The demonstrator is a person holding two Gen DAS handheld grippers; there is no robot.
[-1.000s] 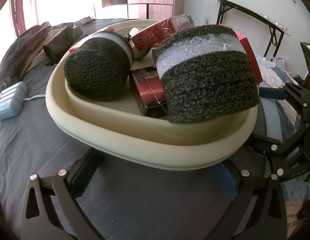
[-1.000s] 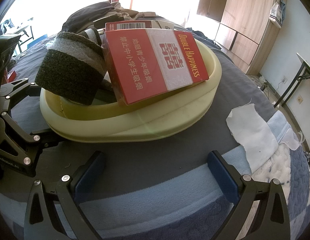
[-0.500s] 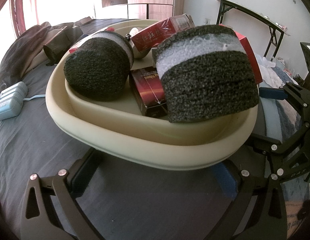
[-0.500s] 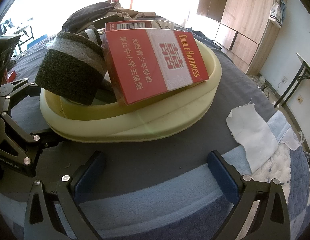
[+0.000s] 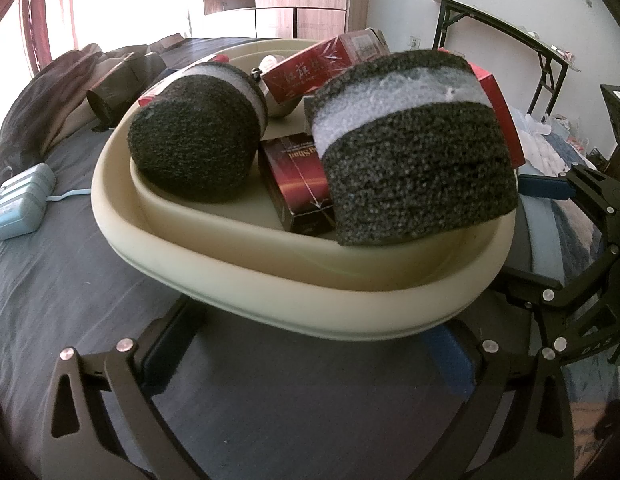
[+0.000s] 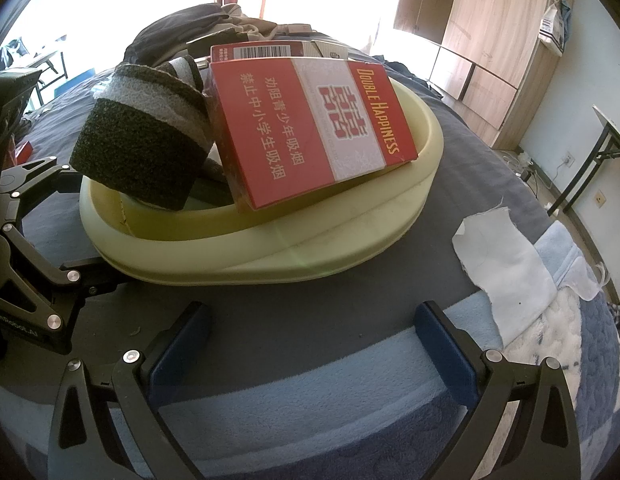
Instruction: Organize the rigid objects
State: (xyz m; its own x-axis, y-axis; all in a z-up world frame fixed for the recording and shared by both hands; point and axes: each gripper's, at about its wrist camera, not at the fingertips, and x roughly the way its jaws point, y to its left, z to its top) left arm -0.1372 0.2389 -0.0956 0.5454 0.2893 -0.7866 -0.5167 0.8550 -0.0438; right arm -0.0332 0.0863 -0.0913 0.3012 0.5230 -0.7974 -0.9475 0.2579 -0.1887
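Cigarette cartons and foam blocks piled in cream oval basin [image 5: 238, 280] on the bed [image 5: 70, 272], straight ahead of both claws. Left claw [image 5: 306, 344] spread wide, gripping nothing, fingertips tucked just under the basin's near rim. Right claw [image 6: 310, 336] likewise apart and empty, blue pads [image 6: 442, 344] resting on the bedding just short of the basin's side wall. Just beyond the left claw, ahead to the right: large dark foam block [image 5: 414, 152] with a white band, propped on the rim. Ahead to the left: second dark foam block [image 5: 194, 140], rounder, lying inside the basin. Between the two, dark red cigarette box [image 5: 298, 184], flat on the basin floor. Further back, red cigarette carton [image 5: 310, 72] tilted over a small metal bowl [image 5: 282, 106]. From the right claw, big red "Double Happiness" carton [image 6: 314, 128] leaning on the far rim, touching the banded foam block. To the right of the right claw, white cloth [image 6: 506, 272] on a blue quilt. Far left of the left claw, pale blue power strip [image 5: 20, 200] on the grey sheet.
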